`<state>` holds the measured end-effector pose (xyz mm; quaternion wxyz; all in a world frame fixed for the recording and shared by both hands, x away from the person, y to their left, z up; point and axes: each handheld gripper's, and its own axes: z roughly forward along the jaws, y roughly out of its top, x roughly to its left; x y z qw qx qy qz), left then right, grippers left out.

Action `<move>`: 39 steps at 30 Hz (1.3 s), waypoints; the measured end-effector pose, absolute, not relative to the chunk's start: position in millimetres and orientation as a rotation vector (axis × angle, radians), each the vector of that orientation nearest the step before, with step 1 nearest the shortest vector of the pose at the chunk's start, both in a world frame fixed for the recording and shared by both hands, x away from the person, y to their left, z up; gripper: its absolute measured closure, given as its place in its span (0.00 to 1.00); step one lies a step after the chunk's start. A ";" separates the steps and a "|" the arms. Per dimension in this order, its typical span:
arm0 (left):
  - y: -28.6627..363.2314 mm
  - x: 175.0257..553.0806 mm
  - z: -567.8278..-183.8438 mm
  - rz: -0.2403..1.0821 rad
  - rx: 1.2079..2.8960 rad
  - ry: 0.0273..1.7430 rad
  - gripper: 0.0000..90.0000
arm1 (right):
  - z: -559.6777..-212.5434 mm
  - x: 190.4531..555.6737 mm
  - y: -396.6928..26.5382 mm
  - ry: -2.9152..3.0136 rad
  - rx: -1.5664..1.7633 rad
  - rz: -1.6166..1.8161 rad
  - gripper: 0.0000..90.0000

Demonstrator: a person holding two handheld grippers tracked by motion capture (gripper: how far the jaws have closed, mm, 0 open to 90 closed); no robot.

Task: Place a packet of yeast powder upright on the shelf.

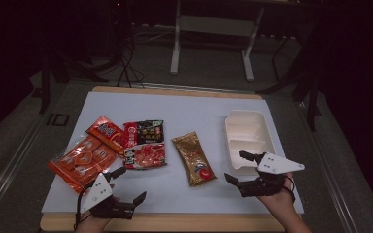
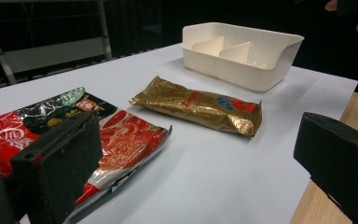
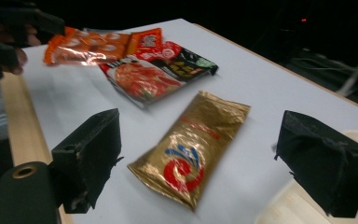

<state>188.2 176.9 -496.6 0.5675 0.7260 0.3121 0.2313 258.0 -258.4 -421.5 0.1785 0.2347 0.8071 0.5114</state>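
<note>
A gold snack packet (image 1: 194, 158) lies mid-table, near the front. To its left is a red and black packet (image 1: 144, 144), and further left lie orange packets (image 1: 80, 160). A white divided tray (image 1: 245, 114) stands empty at the right. My left gripper (image 1: 132, 183) is open at the front left edge, just right of the orange packets. It looks across the red packet (image 2: 121, 140) and gold packet (image 2: 200, 105) toward the tray (image 2: 242, 70). My right gripper (image 1: 234, 166) is open beside the tray's near end, with the gold packet (image 3: 193, 144) lying ahead between its jaws.
A white mat (image 1: 199, 111) covers a wooden board whose edge shows along the front. Beyond the table, the legs of a white frame (image 1: 175, 43) stand on a dark floor with cables. The other hand and its gripper (image 3: 9, 37) are at the far corner.
</note>
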 end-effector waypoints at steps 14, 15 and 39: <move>176.7 188.6 -497.0 0.538 1.706 0.736 0.02 | -411.6 298.2 -228.6 2.319 0.645 1.401 0.17; 176.7 188.7 -497.0 0.538 1.706 0.737 0.02 | -411.8 301.5 -225.9 2.329 0.641 1.398 0.17; 178.4 188.2 -496.8 0.538 1.712 0.733 0.02 | -434.5 378.7 -166.7 2.481 0.719 1.246 0.22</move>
